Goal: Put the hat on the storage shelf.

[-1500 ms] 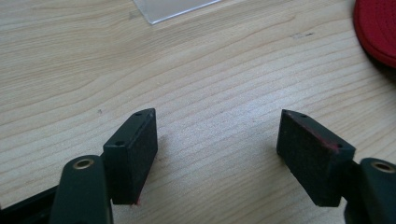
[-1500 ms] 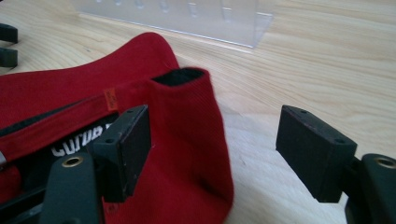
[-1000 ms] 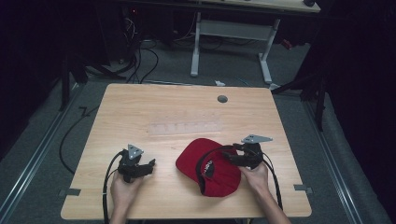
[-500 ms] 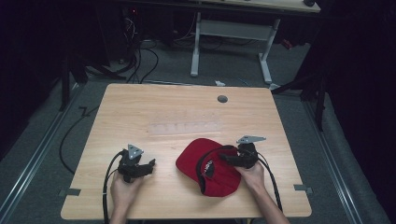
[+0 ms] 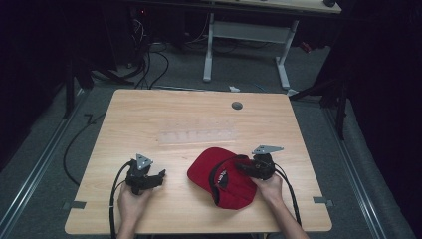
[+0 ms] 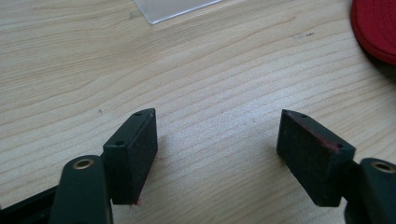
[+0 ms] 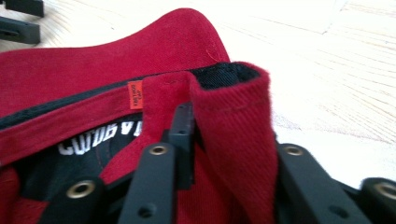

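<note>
Red cap (image 5: 226,178) on light wood table (image 5: 189,124), pinched by right tool (image 5: 247,169); left tool (image 5: 152,179) wide; dark room, grey floor (image 5: 45,164).

High view looks down on the table (image 5: 199,124); both gripper views sit close above it, sharing the cap (image 5: 226,179)

Both forearms in from bottom edge, one gripper per hand. Left hand (image 5: 130,203) wrapped round left gripper (image 5: 158,175), low, near front left, pointing right; jaws wide apart, nothing between (pads clear in its own view). Right hand (image 5: 269,186) holds right gripper (image 5: 239,168) pointing left, jaws clamped on fold of cap (image 5: 226,178) fabric, grey plate on top.
</note>
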A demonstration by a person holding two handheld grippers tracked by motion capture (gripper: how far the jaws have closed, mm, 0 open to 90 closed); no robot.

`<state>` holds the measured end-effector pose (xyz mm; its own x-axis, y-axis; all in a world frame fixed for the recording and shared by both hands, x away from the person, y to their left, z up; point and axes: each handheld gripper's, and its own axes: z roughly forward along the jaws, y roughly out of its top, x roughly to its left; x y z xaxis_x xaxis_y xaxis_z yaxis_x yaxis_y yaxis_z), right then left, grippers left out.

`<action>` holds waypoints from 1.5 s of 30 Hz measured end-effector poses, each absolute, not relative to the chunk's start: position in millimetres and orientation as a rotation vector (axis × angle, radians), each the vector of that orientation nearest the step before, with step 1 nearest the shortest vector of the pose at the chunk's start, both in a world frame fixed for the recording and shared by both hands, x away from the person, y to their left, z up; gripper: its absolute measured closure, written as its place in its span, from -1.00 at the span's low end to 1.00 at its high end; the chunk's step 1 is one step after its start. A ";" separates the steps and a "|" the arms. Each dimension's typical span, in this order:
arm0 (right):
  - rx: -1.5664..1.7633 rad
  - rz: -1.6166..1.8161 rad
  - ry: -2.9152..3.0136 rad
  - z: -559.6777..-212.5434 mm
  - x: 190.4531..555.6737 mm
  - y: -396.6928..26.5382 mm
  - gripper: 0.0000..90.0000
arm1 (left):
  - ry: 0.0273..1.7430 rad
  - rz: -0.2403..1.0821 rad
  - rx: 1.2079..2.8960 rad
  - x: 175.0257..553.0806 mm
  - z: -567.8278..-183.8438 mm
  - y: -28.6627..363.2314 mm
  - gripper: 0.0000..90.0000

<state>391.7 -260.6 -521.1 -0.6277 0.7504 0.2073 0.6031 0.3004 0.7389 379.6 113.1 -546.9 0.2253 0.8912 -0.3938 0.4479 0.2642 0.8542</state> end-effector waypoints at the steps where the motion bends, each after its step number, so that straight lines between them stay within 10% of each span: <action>1: 1.256 1.242 2.386 -520.1 391.1 -260.9 0.69 | 1.398 0.492 1.357 379.6 -546.9 113.0 -0.35; 45: 1.319 1.521 2.300 -468.4 377.0 -285.2 0.89 | 1.342 0.484 1.419 378.2 -545.2 110.7 -0.38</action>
